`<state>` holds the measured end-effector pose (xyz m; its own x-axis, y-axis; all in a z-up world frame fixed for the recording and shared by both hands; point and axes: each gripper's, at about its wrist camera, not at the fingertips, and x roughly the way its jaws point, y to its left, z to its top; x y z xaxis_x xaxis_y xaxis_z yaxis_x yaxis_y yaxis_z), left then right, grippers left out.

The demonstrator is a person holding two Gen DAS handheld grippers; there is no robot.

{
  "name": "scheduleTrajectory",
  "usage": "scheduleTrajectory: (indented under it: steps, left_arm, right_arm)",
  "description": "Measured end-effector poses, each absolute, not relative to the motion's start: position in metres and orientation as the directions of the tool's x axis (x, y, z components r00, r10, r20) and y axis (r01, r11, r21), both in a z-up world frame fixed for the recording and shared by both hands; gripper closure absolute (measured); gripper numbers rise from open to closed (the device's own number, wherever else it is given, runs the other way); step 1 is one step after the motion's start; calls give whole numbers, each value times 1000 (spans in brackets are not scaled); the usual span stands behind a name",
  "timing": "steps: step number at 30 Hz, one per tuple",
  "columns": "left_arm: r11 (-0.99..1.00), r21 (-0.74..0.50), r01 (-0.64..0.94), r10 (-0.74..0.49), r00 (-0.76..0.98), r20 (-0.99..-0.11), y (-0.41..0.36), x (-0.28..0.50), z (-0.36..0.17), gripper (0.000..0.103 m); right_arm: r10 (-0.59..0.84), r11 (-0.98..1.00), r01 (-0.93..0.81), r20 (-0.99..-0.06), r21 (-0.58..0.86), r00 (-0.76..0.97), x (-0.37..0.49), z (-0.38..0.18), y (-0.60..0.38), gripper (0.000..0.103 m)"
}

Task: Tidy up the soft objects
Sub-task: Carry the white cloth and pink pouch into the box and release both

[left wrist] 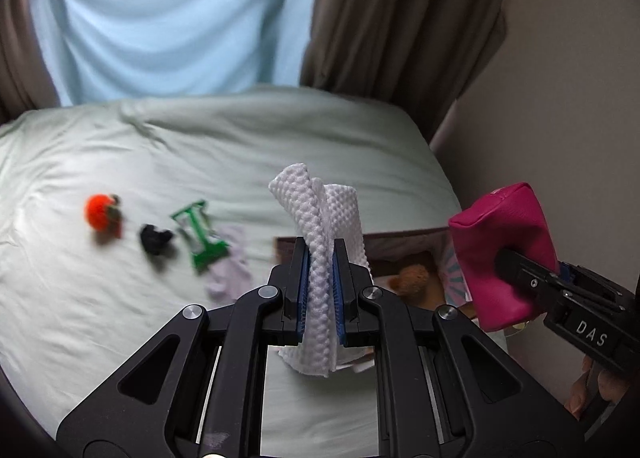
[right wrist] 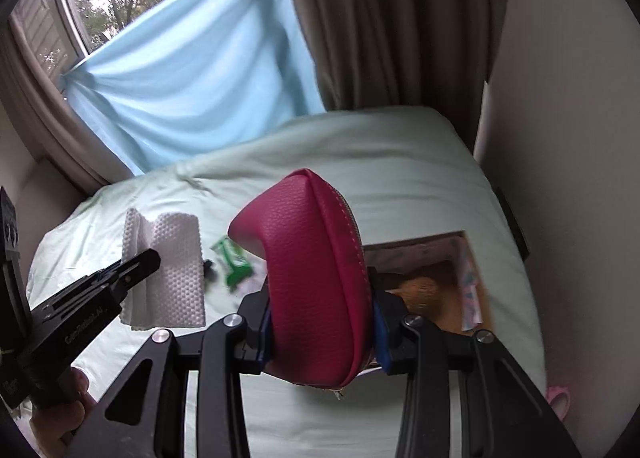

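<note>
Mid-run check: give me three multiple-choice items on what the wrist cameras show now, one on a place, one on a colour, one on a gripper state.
1. Where is the brown plush toy?
A. on the bare sheet
B. inside the open box
C. in a gripper

2. What colour is the pouch in the right gripper?
A. magenta pink
B. green
C. black

3. What is the left gripper doing?
A. open, holding nothing
B. shut on the orange pompom
C. shut on the white textured cloth

Answers: 1 B, the plush sits between the box walls. 2 A, pink leather fills the jaws. 3 C, the blue pads pinch the folded cloth.
</note>
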<state>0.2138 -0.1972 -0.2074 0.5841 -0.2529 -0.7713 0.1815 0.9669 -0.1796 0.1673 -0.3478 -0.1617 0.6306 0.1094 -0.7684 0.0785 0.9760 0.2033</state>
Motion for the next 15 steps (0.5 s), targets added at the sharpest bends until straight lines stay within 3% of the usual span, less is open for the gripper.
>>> scheduleTrajectory:
  steps: [15]
  left_arm:
    - [952,-148,269,-237,340,-910,-325,279,-346,94]
  right_arm:
    - [137,955,173,-874,242,466,220,-286,-457,67]
